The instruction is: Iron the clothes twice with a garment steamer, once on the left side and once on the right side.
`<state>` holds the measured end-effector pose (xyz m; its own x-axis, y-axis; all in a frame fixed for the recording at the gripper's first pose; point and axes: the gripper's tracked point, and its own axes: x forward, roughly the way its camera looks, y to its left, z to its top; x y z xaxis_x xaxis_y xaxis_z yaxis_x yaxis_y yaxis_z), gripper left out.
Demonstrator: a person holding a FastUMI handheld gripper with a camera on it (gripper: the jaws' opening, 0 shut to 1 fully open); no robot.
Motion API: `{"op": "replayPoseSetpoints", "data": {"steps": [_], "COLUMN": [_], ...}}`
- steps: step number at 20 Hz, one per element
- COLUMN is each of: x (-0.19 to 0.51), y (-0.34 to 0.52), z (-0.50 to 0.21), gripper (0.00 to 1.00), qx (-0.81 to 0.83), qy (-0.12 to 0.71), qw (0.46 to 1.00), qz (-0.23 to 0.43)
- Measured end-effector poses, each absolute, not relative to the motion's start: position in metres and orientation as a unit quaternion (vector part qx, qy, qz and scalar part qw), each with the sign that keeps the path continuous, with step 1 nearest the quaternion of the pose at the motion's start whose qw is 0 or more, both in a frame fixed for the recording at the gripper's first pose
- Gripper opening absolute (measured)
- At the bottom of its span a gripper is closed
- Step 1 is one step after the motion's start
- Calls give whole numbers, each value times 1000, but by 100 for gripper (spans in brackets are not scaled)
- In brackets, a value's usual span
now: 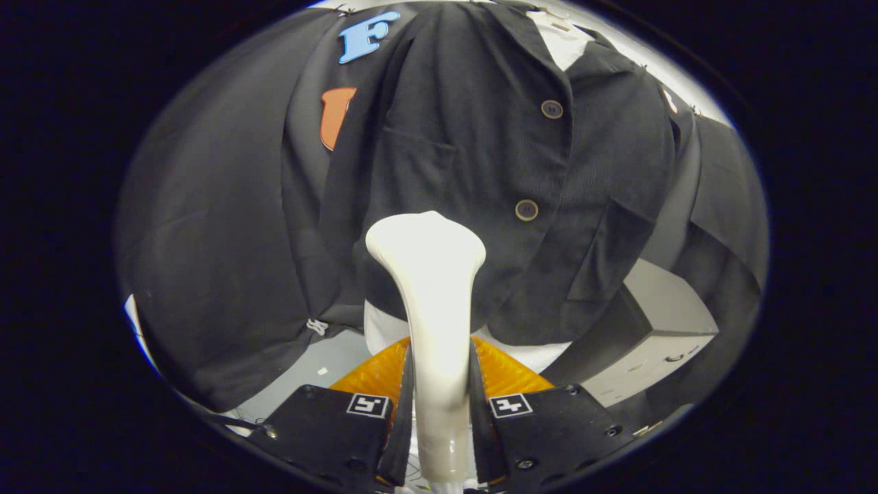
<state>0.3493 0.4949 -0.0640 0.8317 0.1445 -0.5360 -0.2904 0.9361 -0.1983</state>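
Black cloth behind jacket (494, 171); level hand-held gripper (439, 412) clamps steamer (429, 288) facing it

Smooth glossy plastic steamer (426, 288), matt cloth jacket (480, 151)

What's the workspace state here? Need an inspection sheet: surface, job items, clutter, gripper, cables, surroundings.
Surface: pale floor below the hanging clothes.
Job's things: dark jacket hangs buttoned, two buttons showing, chest pocket beside them; white garment steamer held upright, its head just ahead of the jacket's lower front, left of the lower button.
Clutter: small white scrap on the floor.
Grippers: gripper shut on the garment steamer, both fingers pressing its handle.
Cables: thin dark cable on the floor by the gripper's body.
Surroundings: black cloth wall behind the jacket; white cabinet beyond the jacket's hem.
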Motion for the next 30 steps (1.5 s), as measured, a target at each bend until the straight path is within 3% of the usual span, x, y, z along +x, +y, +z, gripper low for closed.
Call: {"op": "replayPoseSetpoints", "data": {"steps": [14,22,30], "x": [331,319,271], "y": [487,452,333], "z": [-130,-88,-7], "gripper": [40,40,40], "qx": [-111,-73,-44], "qy": [339,302,207], "qw": [926,941,969], "qz": [124,137,124]}}
